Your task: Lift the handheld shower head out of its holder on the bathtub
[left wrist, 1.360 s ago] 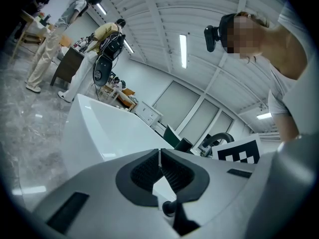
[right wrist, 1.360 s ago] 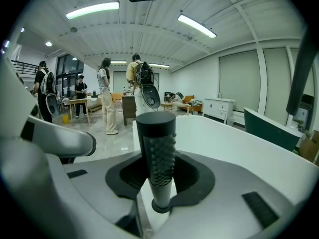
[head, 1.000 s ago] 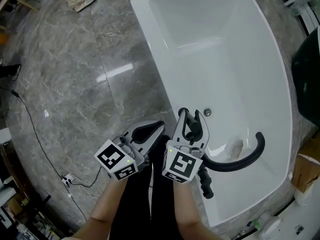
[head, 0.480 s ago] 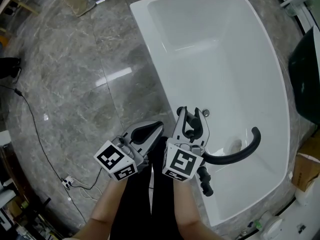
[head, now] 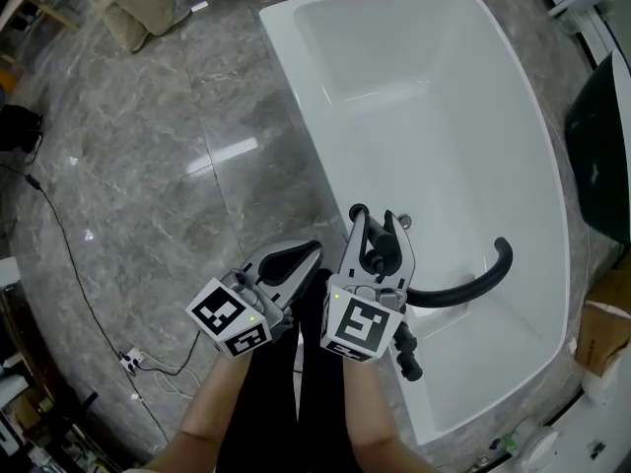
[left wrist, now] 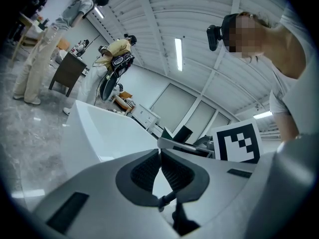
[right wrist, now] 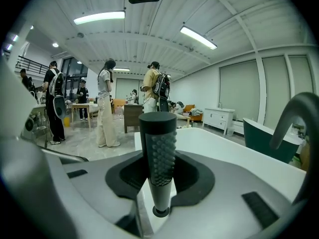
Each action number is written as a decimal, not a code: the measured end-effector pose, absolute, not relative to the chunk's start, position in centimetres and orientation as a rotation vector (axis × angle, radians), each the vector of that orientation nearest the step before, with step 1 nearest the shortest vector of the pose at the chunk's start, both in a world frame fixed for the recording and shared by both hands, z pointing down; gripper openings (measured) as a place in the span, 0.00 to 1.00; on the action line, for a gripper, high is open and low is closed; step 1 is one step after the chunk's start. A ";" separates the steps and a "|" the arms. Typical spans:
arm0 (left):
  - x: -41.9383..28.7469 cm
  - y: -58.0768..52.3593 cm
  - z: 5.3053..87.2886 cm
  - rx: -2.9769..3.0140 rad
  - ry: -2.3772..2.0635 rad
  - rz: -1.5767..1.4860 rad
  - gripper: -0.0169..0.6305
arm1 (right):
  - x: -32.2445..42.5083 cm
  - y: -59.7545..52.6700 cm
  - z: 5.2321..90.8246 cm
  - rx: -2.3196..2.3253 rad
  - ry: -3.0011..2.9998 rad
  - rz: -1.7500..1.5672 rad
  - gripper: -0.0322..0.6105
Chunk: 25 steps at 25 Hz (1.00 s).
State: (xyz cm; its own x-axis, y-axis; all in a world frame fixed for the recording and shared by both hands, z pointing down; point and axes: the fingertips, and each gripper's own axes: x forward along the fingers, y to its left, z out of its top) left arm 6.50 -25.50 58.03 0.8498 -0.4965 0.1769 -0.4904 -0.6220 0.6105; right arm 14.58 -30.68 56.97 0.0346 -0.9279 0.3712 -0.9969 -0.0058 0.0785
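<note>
A: Where's the room to move?
B: Open marble floor [head: 148, 166] fills the frame's left; the bathtub [head: 296, 97] rim slants down the middle

A: And the tools?
B: Left tool [head: 314, 247] pinched together. Right tool [head: 380, 220] clamps the shower head [right wrist: 157, 153] at lower centre: a dark upright stick, nubbed face

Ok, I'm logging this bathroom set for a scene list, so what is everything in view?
white oval bathtub: one, white, centre and right of head view
black nubbed handheld shower head: one, black, upright between the jaws of the right gripper
black curved spout: one, black, over the tub's near end
grey marble floor: one, grey, left of tub
thin black cable: one, black, on floor at left
brown cardboard box: one, brown, right edge
people: several, background
left gripper: grey, shut, empty
right gripper: grey, shut on shower head
</note>
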 end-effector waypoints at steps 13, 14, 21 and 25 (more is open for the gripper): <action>5.4 -22.3 56.2 2.359 -0.705 -0.039 0.06 | 13.1 -28.1 53.9 1.998 -1.994 0.247 0.25; 5.4 -22.1 55.9 2.359 -0.702 -0.042 0.06 | 13.1 -28.0 53.5 1.999 -1.996 0.242 0.25; 4.8 -21.3 53.8 2.359 -0.704 -0.079 0.06 | 13.2 -27.3 50.6 2.017 -1.995 0.209 0.25; 4.8 -21.2 52.5 2.386 -0.692 -0.068 0.06 | 13.4 -27.4 49.1 2.021 -1.996 0.199 0.25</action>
State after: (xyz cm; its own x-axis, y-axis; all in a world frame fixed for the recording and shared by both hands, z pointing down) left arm 4.80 -21.24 52.52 0.8598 -0.4957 0.1226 -0.4621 -0.6531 0.5999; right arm 13.44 -27.35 49.13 0.0289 -0.9535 0.2999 -0.9940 0.0044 0.1097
